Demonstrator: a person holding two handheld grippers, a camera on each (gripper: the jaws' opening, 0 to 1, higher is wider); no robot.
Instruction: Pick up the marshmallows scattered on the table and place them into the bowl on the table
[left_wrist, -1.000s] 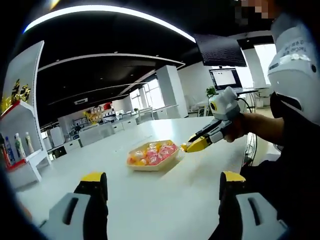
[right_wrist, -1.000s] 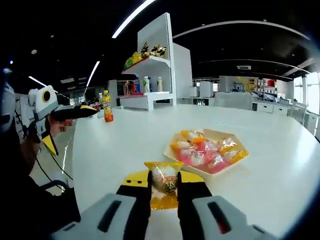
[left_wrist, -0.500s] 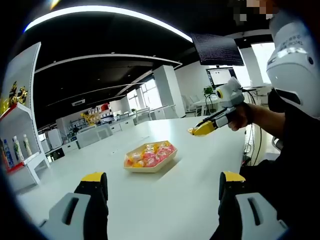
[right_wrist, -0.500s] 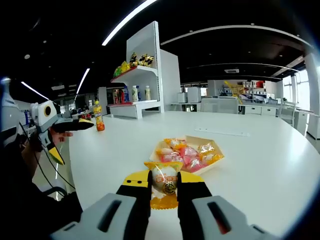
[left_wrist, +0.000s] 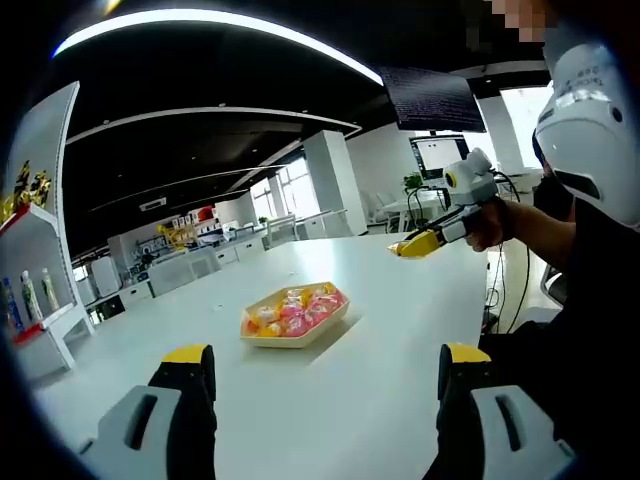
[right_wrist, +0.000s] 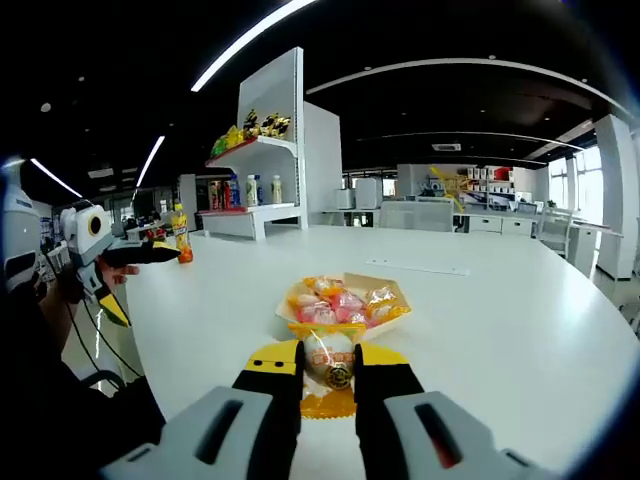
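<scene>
Right tongs (right_wrist: 327, 385) clenched on 1 wrapped marshmallow (right_wrist: 327, 368) | left tongs (left_wrist: 325, 375) released | carry over bowl (right_wrist: 344, 304) — let go low

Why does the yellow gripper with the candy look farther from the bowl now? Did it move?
Yes. In the left gripper view the right gripper has lifted up and away from the bowl, which stays on the table, with the candy clamped.

White shelf unit (right_wrist: 270, 150) with bottles (right_wrist: 258, 189), orange bottle (right_wrist: 184, 247), monitor (left_wrist: 440, 156), white column (left_wrist: 327, 181)
</scene>
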